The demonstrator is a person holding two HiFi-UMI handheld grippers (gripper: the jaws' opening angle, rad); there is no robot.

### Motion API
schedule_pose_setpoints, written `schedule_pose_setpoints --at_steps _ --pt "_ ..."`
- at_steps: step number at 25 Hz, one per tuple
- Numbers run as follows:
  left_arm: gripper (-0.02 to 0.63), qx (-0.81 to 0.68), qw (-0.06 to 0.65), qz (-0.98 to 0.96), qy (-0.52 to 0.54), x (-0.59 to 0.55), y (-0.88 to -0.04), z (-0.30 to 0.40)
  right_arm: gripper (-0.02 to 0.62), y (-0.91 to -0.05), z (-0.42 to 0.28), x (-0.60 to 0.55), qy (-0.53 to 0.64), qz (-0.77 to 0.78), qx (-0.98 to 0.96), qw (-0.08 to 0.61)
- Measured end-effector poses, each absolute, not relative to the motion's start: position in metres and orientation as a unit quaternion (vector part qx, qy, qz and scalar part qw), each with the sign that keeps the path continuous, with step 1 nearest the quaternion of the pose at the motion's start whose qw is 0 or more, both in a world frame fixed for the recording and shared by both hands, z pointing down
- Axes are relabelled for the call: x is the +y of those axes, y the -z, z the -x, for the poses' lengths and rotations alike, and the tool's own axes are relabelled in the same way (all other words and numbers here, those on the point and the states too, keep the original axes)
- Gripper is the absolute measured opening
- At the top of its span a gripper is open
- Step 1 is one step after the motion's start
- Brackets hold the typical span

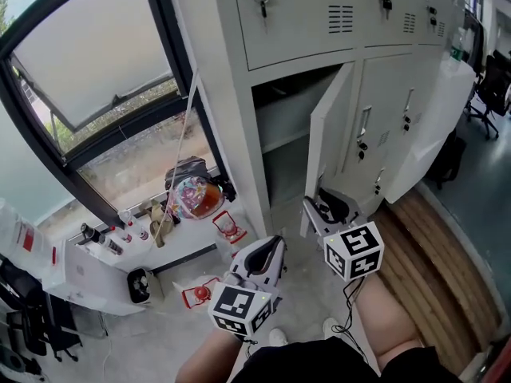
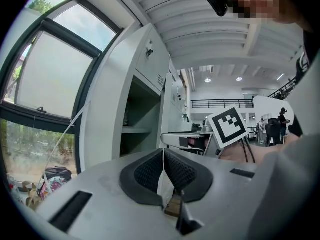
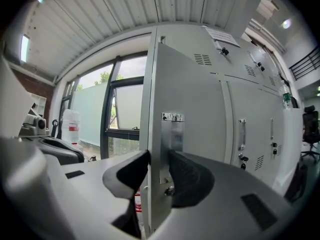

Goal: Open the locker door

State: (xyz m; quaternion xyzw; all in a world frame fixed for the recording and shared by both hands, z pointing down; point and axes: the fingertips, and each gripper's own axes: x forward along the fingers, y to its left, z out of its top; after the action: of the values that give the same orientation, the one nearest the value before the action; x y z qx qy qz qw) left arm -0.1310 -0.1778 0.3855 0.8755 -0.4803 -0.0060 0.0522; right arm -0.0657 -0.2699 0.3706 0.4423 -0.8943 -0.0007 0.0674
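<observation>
Right gripper (image 3: 159, 170): jaws clamped on the free edge of the half-open locker door (image 3: 187, 84). Left gripper (image 2: 163, 154): jaws pressed together, empty.

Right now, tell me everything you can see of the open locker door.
The door is pale grey painted metal, upright, swung partly open from the lower left compartment. A shiny latch plate sits near its free edge. The right gripper clamps that edge, one pad on each face.
</observation>
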Motion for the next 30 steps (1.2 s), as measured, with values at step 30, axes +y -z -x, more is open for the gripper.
schedule_pose_setpoints --at_steps 30 --pt "0.020 -0.397 0.046 -0.916 0.004 -0.180 -0.376 0.000 0.139 -0.368 -0.106 -0.240 0.006 -0.505 -0.861 0.059"
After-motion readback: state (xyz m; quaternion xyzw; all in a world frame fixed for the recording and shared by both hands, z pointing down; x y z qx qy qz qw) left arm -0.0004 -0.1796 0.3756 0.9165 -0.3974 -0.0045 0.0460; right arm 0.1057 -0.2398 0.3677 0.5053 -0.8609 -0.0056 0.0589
